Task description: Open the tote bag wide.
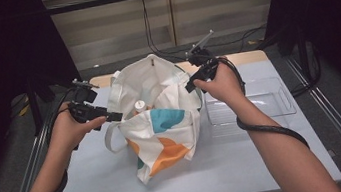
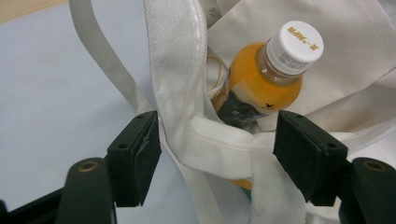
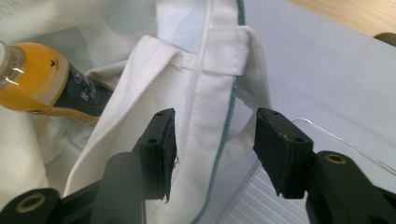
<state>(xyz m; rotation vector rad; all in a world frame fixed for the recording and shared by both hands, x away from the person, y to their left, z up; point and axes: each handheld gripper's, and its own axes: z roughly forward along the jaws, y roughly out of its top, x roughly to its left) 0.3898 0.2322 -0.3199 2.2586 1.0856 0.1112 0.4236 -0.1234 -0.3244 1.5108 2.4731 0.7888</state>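
A white tote bag (image 1: 163,127) with teal and orange patches stands open in the middle of the table. Inside it leans a bottle of orange drink (image 2: 261,84) with a white cap (image 1: 139,105). My left gripper (image 2: 217,151) is open at the bag's left rim (image 2: 177,74), with the rim and a strap lying between its jaws. My right gripper (image 3: 215,147) is open at the bag's right rim (image 3: 210,93), straddling the hem where a handle is stitched on. In the high view the left gripper (image 1: 115,117) and right gripper (image 1: 190,86) flank the bag's mouth.
A clear plastic tray (image 1: 260,103) lies on the grey table (image 1: 229,168) just right of the bag; its edge (image 3: 327,140) sits under my right gripper. Black cables trail from both grippers along the forearms. Dark stands and curtains border the table.
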